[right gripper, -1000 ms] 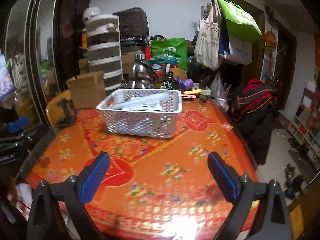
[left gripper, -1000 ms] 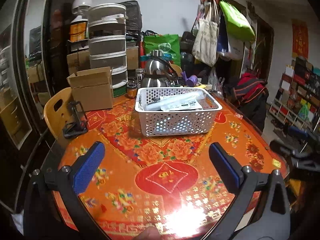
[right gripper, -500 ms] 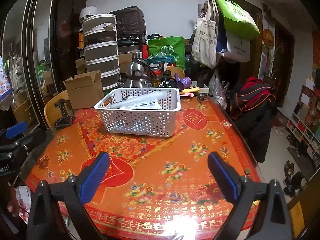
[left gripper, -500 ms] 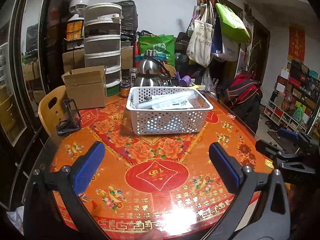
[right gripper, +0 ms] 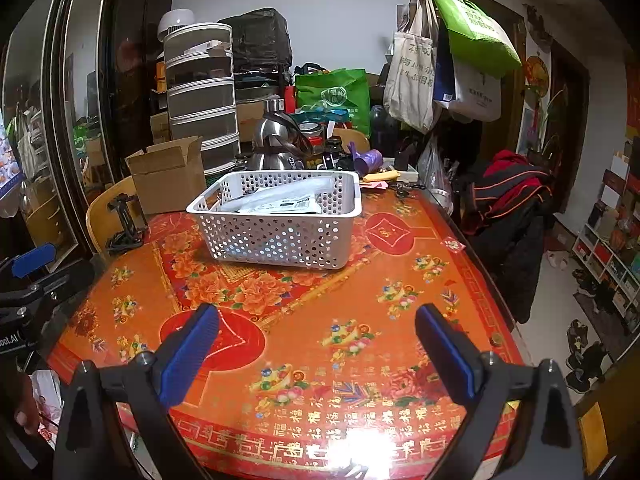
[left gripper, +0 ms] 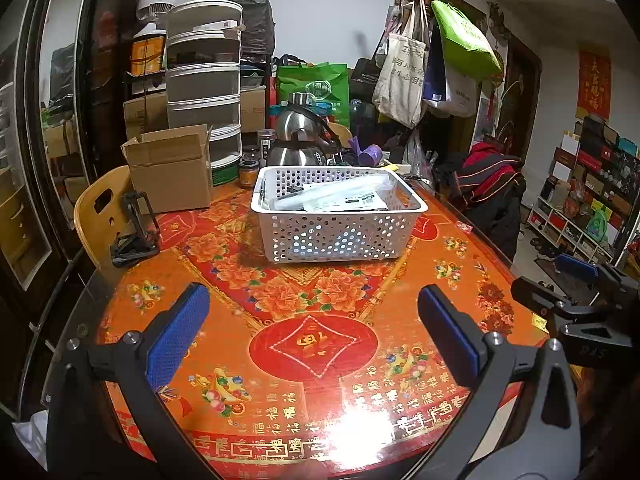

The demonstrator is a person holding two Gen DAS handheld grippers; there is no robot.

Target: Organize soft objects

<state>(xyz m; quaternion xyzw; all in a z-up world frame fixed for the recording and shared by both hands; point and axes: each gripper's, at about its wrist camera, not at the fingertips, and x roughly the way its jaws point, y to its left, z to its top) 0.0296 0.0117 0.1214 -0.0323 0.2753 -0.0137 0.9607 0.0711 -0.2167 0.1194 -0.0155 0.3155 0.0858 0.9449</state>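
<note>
A white perforated basket [left gripper: 336, 236] stands on the round table with the orange and red flowered cloth [left gripper: 312, 344]; it also shows in the right wrist view [right gripper: 280, 236]. Inside it lie flat white and clear plastic packets [left gripper: 344, 200] [right gripper: 280, 202]. My left gripper [left gripper: 312, 332] is open and empty, held above the table's near edge, well short of the basket. My right gripper [right gripper: 316, 348] is open and empty, also over the near edge. The right gripper shows at the far right of the left wrist view [left gripper: 576, 304], the left gripper at the far left of the right wrist view [right gripper: 28, 280].
A cardboard box [left gripper: 172, 176], a black stand [left gripper: 134, 228] and a steel kettle [left gripper: 300, 140] stand behind and left of the basket. A yellow chair [left gripper: 104, 216] is at the table's left. Stacked drawers [left gripper: 204, 92], hung bags [left gripper: 432, 56] and a chair with a dark coat [left gripper: 488, 196] crowd the back.
Both grippers have pulled back and risen a little from the table, so the basket looks farther off. Both stay open and empty. The basket has not moved.
</note>
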